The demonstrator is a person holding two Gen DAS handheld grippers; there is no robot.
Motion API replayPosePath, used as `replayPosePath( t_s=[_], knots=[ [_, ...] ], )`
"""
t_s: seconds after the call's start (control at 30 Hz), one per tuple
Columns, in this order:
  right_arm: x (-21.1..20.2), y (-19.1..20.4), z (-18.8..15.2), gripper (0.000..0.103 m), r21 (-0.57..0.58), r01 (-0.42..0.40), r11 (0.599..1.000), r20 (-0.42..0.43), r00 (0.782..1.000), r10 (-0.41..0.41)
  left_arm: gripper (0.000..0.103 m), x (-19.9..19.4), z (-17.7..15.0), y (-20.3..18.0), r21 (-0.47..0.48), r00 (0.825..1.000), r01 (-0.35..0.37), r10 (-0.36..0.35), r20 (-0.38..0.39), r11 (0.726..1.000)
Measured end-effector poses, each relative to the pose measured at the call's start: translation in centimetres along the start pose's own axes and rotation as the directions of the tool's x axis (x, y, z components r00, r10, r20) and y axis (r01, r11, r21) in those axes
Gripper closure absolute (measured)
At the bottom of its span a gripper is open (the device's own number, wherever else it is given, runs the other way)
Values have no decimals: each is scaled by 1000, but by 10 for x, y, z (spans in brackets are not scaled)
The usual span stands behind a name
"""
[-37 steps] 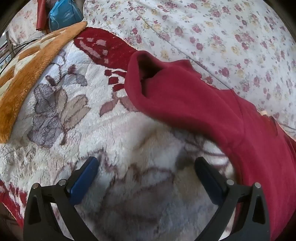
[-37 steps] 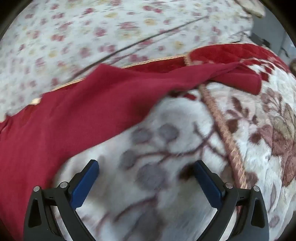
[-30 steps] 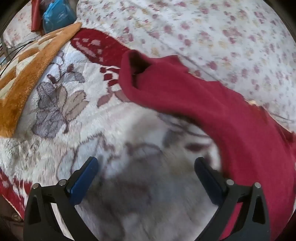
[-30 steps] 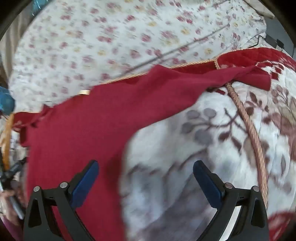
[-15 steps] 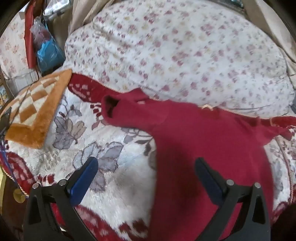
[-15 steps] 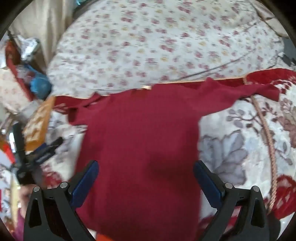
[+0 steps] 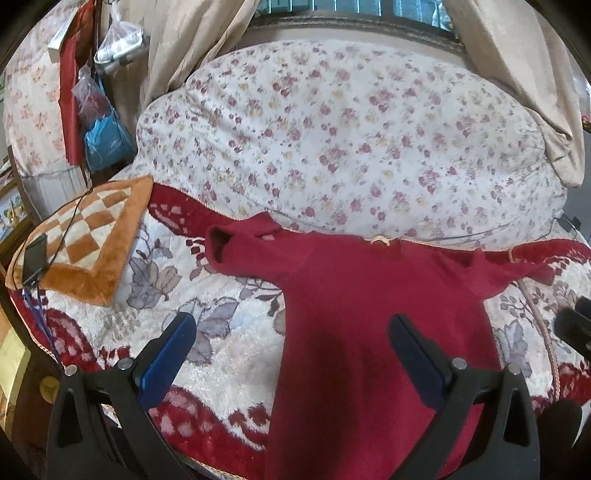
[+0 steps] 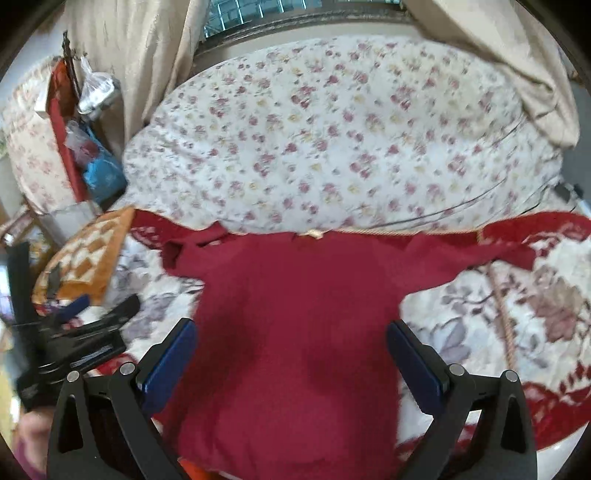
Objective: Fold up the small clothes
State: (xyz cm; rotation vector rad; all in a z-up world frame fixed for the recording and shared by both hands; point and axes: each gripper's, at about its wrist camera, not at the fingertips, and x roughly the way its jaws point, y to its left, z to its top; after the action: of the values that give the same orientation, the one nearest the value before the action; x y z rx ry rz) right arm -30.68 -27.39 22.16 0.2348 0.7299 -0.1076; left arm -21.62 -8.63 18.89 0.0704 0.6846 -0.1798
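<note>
**Red sweater spread flat, both grippers released**

Lying face-down across the floral plush blanket [image 7: 229, 354]: red sweater [image 7: 369, 314], sleeves reaching out left and right, collar touching the flowered quilt [image 7: 351, 140] behind. Hovering above it with jaws spread wide and gripping nothing: left gripper [image 7: 291, 343] over the sweater's left edge, right gripper [image 8: 291, 341] over its body. Resting off to the left: orange checkered cushion [image 7: 88, 236].

I'm looking at a bed under a plush floral blanket [image 7: 221, 354], a flowered quilt [image 7: 351, 140] heaped behind it, beige curtains [image 7: 192, 40] framing a window [image 7: 332, 7], an orange checked cushion [image 7: 92, 236] left, bags [image 7: 105, 136] hanging beyond.
</note>
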Motion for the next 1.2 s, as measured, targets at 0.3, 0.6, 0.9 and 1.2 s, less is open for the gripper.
replayPosePath(
  t_s=[0.3, 0.6, 0.9, 1.2],
  knots=[
    [10, -20, 11, 0, -30, 65, 997, 21, 998, -65, 0, -3, 3, -4, -10, 1000, 8, -8, 10, 1000],
    [30, -23, 9, 0, -28, 73, 997, 16, 997, -72, 0, 3, 8, -9, -2, 1000, 7, -7, 11, 1000],
    [39, -29, 3, 0, -6, 89, 996, 18, 996, -89, 0, 5, 14, -12, -8, 1000, 9, -9, 24, 1000],
    [48, -31, 1, 0, -1, 105, 994, 5, 994, -105, 0, 8, 17, -11, -10, 1000, 8, -8, 19, 1000]
  ],
)
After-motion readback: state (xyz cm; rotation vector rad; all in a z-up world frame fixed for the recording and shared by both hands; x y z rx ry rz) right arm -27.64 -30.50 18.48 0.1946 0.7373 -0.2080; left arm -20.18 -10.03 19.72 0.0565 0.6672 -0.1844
